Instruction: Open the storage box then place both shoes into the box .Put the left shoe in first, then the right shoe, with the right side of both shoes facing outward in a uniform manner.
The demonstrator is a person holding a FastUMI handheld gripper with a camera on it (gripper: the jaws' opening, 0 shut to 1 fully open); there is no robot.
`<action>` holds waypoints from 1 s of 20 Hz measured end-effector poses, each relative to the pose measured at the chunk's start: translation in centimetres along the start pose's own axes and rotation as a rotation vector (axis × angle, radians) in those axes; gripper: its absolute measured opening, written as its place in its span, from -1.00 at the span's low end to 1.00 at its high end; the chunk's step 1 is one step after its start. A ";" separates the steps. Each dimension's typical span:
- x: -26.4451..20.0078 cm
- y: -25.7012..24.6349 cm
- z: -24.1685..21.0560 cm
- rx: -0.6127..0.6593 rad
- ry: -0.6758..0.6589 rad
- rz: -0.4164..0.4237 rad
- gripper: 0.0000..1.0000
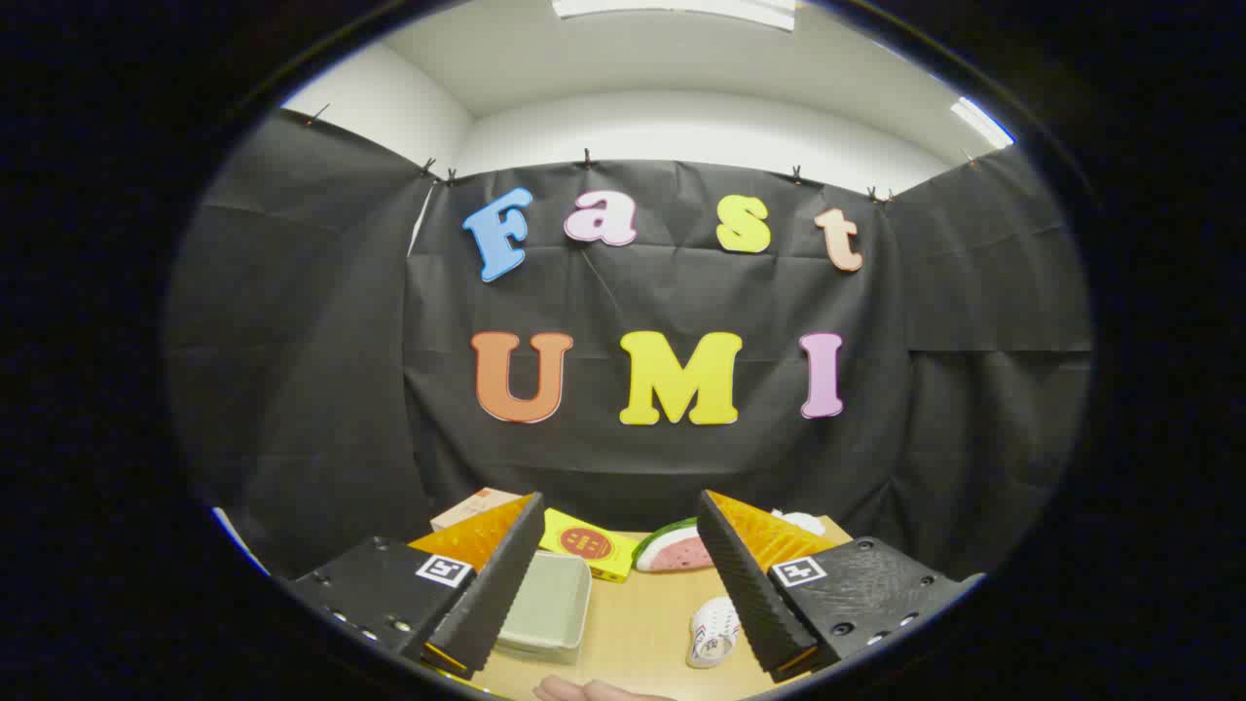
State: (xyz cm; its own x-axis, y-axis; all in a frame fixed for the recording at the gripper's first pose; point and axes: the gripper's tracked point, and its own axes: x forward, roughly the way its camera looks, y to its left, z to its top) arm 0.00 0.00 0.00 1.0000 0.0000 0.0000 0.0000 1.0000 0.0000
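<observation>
The gripper [620, 574] is held level above the wooden table [638, 623], looking across it toward the black cloth wall. Its two fingers stand wide apart with nothing between them but open table; they hold nothing. At the very near edge, below the gap between the fingers, part of a person's hand [584, 690] lies on the table.

Beyond the fingers, near the cloth, sit a yellow packet [587, 543] with a red round mark and a watermelon slice toy [674, 550] just beside it. A cardboard box [475, 506] peeks over the tip of the left finger, and something white [800, 523] shows behind the tip of the right finger; what it is cannot be told.

The storage box [550, 602], pale green, lies just inside the left finger, partly hidden by it. A white shoe [714, 631] with holes rests against the inner side of the right finger, low on the table.
</observation>
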 end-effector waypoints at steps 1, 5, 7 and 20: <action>0.0 -0.1 0.0 -0.004 -0.003 -0.002 0.91; 0.1 -0.1 -0.1 0.003 -0.002 0.002 0.91; 0.1 -0.2 -0.4 0.007 0.007 0.002 0.91; 3.8 -1.0 -4.2 0.035 0.079 0.005 0.91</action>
State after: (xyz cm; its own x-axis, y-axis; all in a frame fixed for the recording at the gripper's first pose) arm 3.76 -1.02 -4.16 0.9969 0.0064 -0.0785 -0.0037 0.9994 0.0350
